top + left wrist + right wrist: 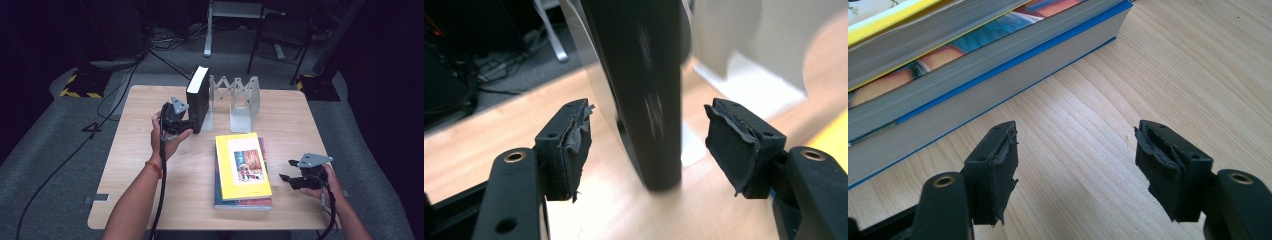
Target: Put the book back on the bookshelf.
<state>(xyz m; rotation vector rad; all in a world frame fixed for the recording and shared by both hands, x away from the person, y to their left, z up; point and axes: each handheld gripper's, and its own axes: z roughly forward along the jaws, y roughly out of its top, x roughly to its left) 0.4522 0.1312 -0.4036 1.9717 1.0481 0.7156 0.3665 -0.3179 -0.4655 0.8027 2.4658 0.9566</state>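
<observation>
A thick black book (197,97) stands upright at the back of the wooden table (135,170), leaning against the left plate of a grey metal folding book rack (240,100). My left gripper (190,125) is level at the book's lower spine. In the left gripper view the black book (639,90) sits between the jaws of the left gripper (646,145), with a gap on each side, so it is open. A yellow book (242,165) lies on top of a blue-covered book (242,202). My right gripper (286,170) rests open just right of that stack (973,95), holding nothing.
The rack's plates (744,45) stand right of the black book with an open slot between them. Beyond the table's far edge there are cables (165,42), a chair (282,37) and yellow-and-black striped bases (80,85) on the grey floor.
</observation>
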